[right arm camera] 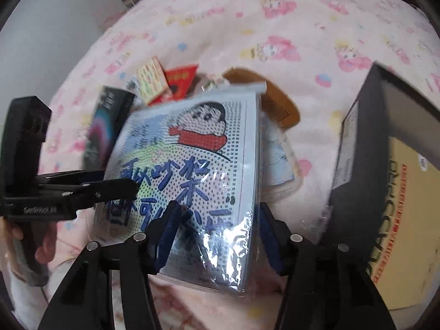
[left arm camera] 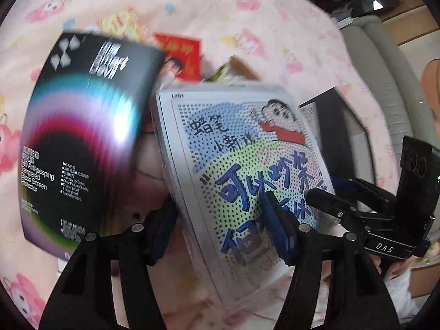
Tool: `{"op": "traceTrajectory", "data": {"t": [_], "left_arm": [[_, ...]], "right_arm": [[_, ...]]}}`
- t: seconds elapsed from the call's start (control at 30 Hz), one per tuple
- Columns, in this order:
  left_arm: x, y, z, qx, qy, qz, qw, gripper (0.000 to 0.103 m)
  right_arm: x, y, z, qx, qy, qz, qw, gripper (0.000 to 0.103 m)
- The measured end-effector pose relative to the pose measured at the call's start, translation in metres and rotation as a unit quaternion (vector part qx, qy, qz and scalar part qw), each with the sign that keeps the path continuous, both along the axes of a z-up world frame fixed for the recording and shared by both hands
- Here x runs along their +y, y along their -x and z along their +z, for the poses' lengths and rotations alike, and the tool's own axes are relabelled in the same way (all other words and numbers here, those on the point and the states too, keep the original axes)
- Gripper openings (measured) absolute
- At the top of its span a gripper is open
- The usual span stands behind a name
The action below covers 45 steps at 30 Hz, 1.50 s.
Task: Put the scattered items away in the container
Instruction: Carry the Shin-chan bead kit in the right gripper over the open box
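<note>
- Both grippers, left gripper (left arm camera: 220,228) and right gripper (right arm camera: 213,236), stand with fingers spread wide above the cartoon packet (right arm camera: 187,170); nothing is gripped.
- Packet lies on pink cartoon-print blanket (right arm camera: 220,27).
- Black box (left arm camera: 82,126) beside it reads "HD Anti-peeping Tempered Glass Screen Protector".
- Dark container (right arm camera: 365,126) lies rightward.

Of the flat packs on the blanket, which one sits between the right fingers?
The cartoon bead-art pack, plastic-wrapped with a boy in red and blue characters. The black screen protector box and the red packet lie beyond it.

Pink cartoon-print blanket (right arm camera: 275,22), black rainbow-ringed box (left arm camera: 82,137), dotted blue-lettered cartoon packet (right arm camera: 192,170)
</note>
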State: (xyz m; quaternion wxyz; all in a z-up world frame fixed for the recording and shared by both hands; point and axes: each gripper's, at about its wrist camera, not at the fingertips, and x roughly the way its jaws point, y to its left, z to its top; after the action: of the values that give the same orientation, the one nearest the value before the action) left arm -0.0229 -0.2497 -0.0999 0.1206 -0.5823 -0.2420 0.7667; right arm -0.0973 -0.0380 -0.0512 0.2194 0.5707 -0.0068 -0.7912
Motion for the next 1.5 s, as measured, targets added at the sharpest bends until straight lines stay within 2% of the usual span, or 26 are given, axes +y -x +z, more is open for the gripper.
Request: {"op": "traceTrajectory", "data": {"t": [0.13, 0.33, 0.5, 0.63, 0.8, 0.93, 1.1, 1.27, 1.4, 1.5], "left_arm": [[0.018, -0.007, 0.033, 0.034, 0.011, -0.021, 0.9991, 0.063], [0.050, -0.016, 0.078, 0.076, 0.031, -0.050, 0.9953, 0.062], [0.107, 0.007, 0.105, 0.110, 0.031, -0.087, 0.9897, 0.062], [0.161, 0.035, 0.105, 0.117, 0.013, -0.117, 0.9862, 0.062], [0.227, 0.072, 0.093, 0.108, -0.009, -0.144, 0.9836, 0.058], [0.253, 0.091, 0.073, 0.079, -0.008, -0.155, 0.9847, 0.058], [0.272, 0.097, 0.054, 0.057, 0.020, -0.163, 0.9848, 0.058], [0.296, 0.099, 0.034, 0.026, 0.068, -0.179, 0.9812, 0.061], [0.310, 0.103, 0.019, -0.001, 0.114, -0.186, 0.9759, 0.064], [0.322, 0.102, 0.014, -0.002, 0.151, -0.198, 0.9685, 0.066]], "right_arm": [[0.013, -0.015, 0.035, 0.047, -0.001, -0.003, 0.999, 0.050], [0.054, -0.037, 0.070, 0.074, 0.022, -0.026, 0.997, 0.050], [0.111, -0.050, 0.097, 0.106, 0.019, -0.056, 0.993, 0.050], [0.164, -0.051, 0.103, 0.117, 0.002, -0.085, 0.990, 0.050], [0.235, -0.042, 0.088, 0.107, -0.003, -0.133, 0.985, 0.050], [0.266, -0.029, 0.068, 0.092, 0.003, -0.157, 0.983, 0.050], [0.280, -0.025, 0.042, 0.055, 0.002, -0.174, 0.983, 0.050], [0.283, -0.021, 0.015, 0.010, -0.013, -0.175, 0.985, 0.050], [0.284, -0.010, -0.006, -0.030, -0.015, -0.180, 0.983, 0.050], [0.283, -0.005, -0.019, -0.051, -0.021, -0.181, 0.982, 0.050]]}}
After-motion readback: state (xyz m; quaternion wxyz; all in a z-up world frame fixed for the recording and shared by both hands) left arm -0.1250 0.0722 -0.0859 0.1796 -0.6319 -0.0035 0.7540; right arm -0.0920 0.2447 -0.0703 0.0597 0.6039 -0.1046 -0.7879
